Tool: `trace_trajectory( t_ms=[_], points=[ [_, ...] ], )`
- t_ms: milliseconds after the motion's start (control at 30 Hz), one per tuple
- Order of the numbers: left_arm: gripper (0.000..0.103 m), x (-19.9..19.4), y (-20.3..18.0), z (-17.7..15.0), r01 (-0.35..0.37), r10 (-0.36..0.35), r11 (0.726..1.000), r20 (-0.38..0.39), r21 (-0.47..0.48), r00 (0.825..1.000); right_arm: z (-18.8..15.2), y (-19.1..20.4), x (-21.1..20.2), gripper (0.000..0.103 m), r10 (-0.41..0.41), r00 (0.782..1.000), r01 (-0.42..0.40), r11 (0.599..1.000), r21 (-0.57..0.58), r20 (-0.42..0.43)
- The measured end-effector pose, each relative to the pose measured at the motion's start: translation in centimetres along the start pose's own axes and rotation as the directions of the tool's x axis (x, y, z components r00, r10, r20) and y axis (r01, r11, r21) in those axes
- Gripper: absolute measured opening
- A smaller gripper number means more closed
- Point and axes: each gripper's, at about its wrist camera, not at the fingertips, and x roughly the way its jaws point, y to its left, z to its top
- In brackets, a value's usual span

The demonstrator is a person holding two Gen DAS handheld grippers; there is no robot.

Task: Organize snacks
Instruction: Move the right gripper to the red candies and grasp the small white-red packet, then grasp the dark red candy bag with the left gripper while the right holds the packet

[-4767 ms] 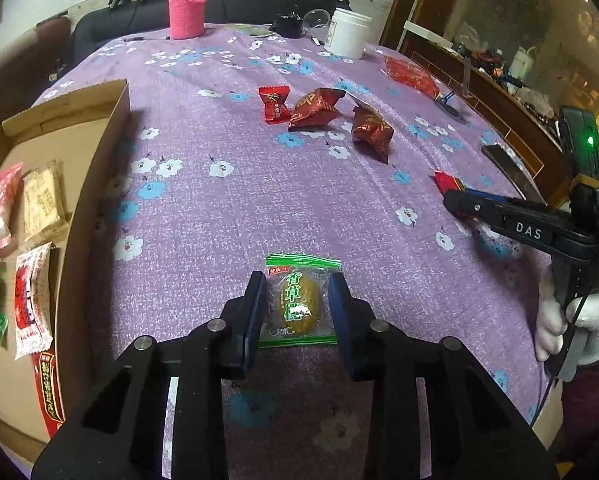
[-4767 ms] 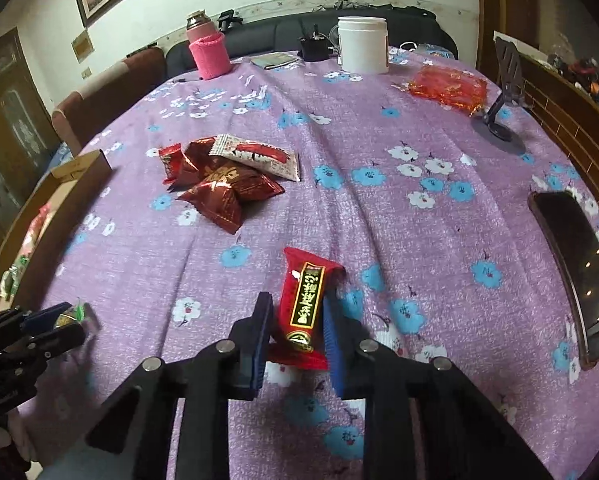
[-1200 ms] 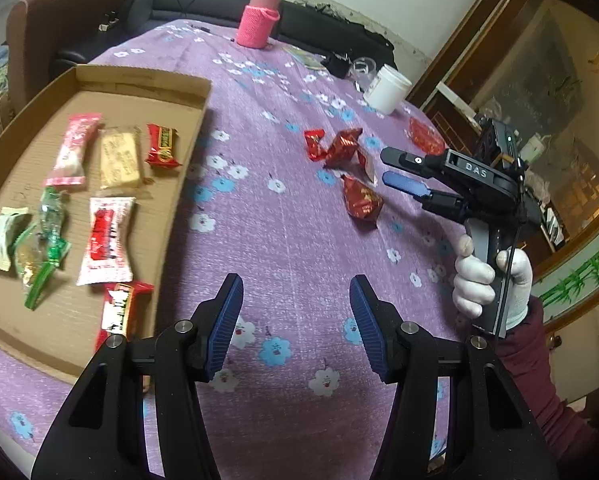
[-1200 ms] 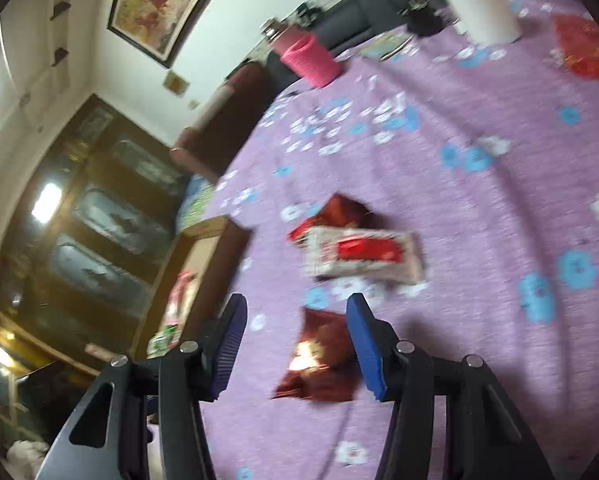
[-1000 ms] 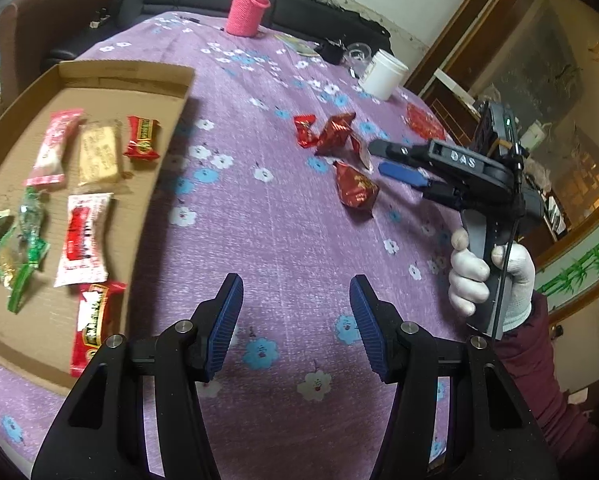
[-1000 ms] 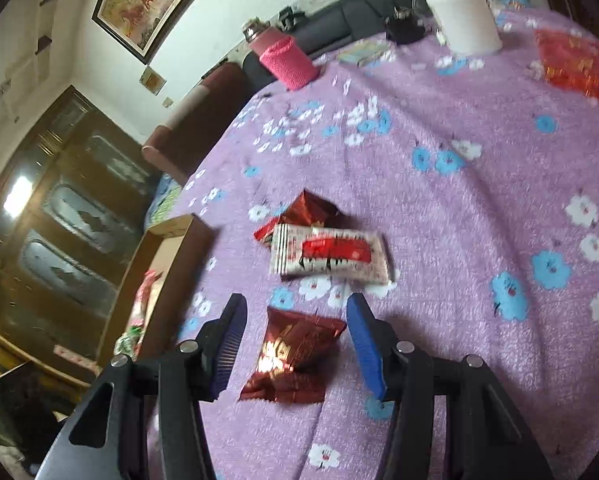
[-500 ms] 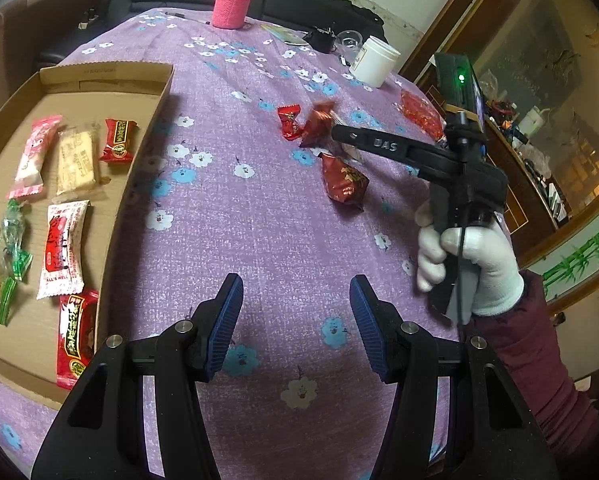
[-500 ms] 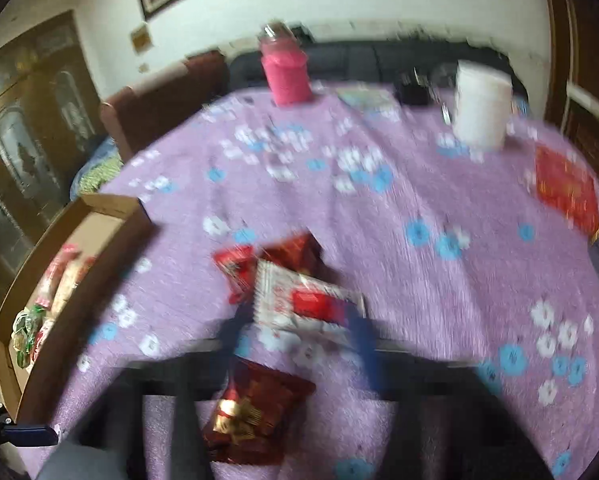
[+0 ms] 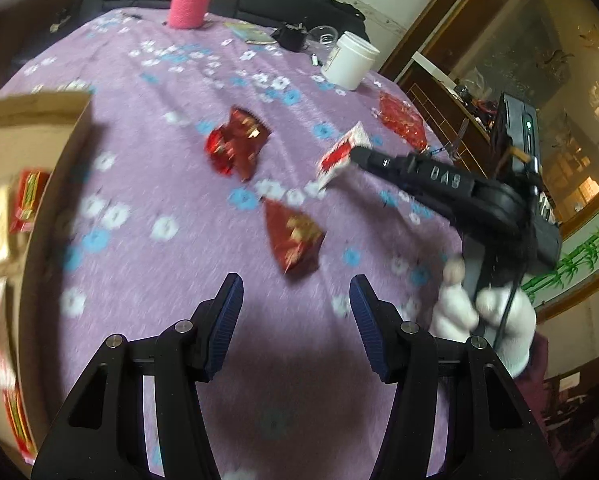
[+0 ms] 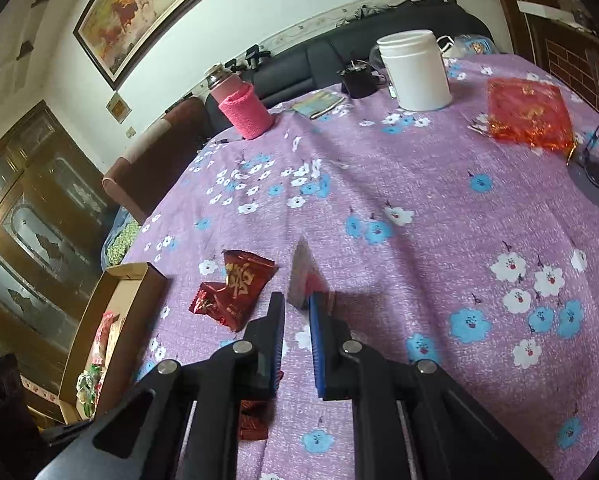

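My right gripper is shut on a white-and-red snack packet and holds it edge-up above the purple cloth. The same packet shows at that gripper's tip in the left wrist view. My left gripper is open and empty, just short of a dark red snack bag. Two more red snack packets lie further back; in the right wrist view they lie left of my right fingers. The cardboard tray with several snacks is at the left.
A pink-sleeved flask, a white jar and a red foil bag stand at the table's far side. A phone stand is at the right. A sofa and chair lie beyond the table.
My right gripper has closed on the white-and-red packet and lifted it off the cloth. My left gripper has moved forward toward the loose red bag, still open.
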Motion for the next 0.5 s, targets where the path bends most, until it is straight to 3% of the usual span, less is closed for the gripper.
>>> trace_trajectory(
  t_ms=[267, 500],
  points=[
    [0.055, 2.8, -0.7, 2.7, -0.036, 0.035, 0.999, 0.005, 0.016, 0.999, -0.4, -0.1, 1.2, 0.015, -0.01, 0.999, 0.01, 1.0, 0.003, -0.05],
    [0.058, 6.4, -1.7, 2.7, -0.115, 0.119, 0.99, -0.048, 0.079, 0.992, -0.8, -1.2, 2.5, 0.015, -0.018, 0.995, 0.022, 0.999, 0.043, -0.098]
  ],
)
